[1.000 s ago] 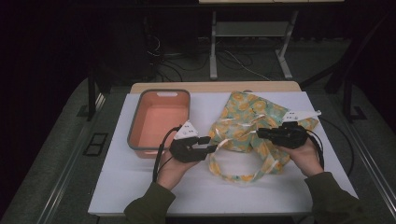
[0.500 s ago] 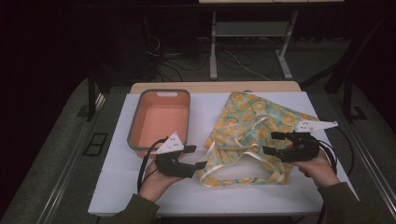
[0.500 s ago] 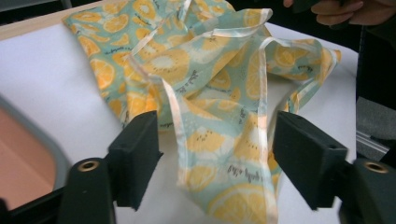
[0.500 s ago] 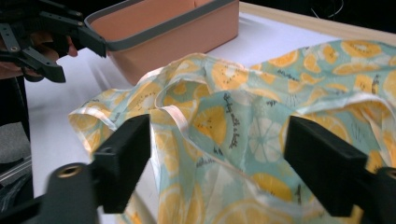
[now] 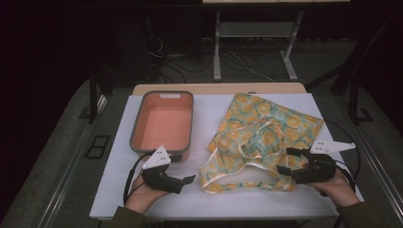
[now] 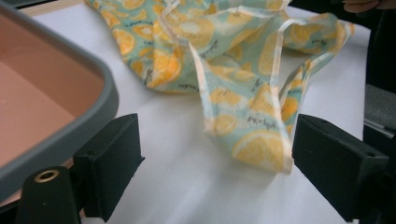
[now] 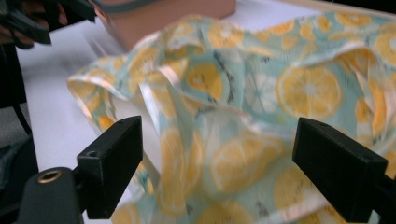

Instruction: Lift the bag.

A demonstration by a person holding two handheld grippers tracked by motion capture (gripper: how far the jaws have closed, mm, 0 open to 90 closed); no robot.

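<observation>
Black jaws on both grippers stand wide apart and hold nothing. The left gripper (image 5: 183, 170), near the front edge of the white counter (image 5: 209, 111), has just been opening; a second ago its jaws pinched the near-left edge of the lemon-print cloth bag (image 5: 266, 137), and that corner now lies loose on the counter just ahead of them, as the left gripper view shows (image 6: 261, 149). The right gripper (image 5: 291, 161) has likewise been opening, and both hands have drawn back toward the person; its jaws now hover over the bag's right front corner without pressing it (image 7: 243, 163). Compared with a second ago, the bag lies flatter and more spread out, its pale handles looped toward the front. I judge the spreading pull is done and the cloth released. Farther back at the left, the salmon-pink bin (image 5: 164, 123) sits empty and unmoved.
</observation>
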